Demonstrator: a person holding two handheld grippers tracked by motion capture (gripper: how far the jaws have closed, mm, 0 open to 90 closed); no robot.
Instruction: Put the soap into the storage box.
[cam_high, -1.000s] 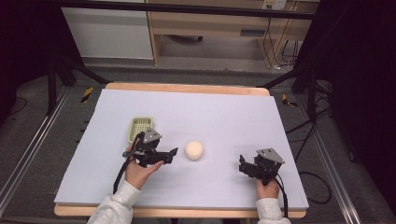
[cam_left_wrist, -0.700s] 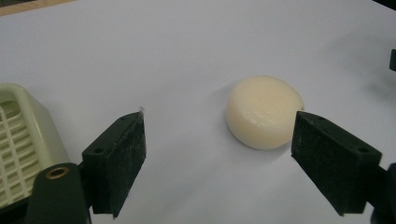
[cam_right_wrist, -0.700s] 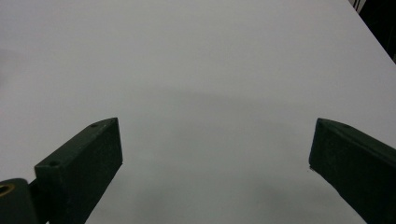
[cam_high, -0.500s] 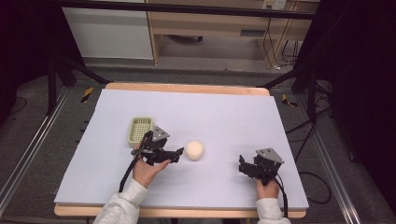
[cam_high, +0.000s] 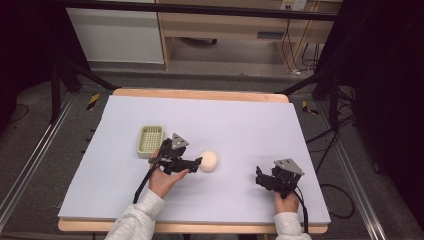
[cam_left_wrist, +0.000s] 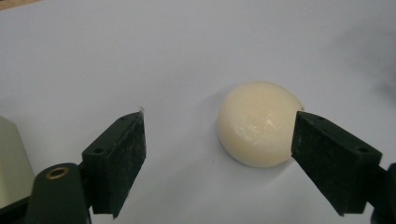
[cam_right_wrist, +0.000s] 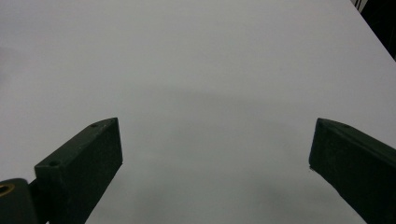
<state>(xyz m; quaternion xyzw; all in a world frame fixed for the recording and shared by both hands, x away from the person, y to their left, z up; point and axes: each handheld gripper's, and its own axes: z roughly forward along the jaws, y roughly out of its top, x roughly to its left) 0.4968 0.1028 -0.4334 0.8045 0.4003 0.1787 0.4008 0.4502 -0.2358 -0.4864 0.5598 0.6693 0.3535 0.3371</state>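
Note:
A cream, dome-shaped lump (cam_high: 208, 161) lies on the white table sheet (cam_high: 240, 125) near the middle. My left gripper (cam_high: 196, 163) is open just to its left, jaws pointing at it. In the left gripper view the lump (cam_left_wrist: 259, 123) sits between the spread jaws, close against the right one, with a wide gap to the left one; the gripper (cam_left_wrist: 219, 154) holds nothing. My right gripper (cam_high: 260, 177) rests open near the table's front right, and in its own view the gripper (cam_right_wrist: 215, 154) has bare sheet between its jaws.
A small pale green basket (cam_high: 150, 140) stands on the sheet just behind and left of my left hand; its corner (cam_left_wrist: 11, 158) edges into the left gripper view. The wooden table edge (cam_high: 200, 94) runs along the back, with dark stands and cables beyond.
My left gripper has moved right, away from the basket, up to the cream lump, which now lies between its open jaws. The right gripper has stayed put.

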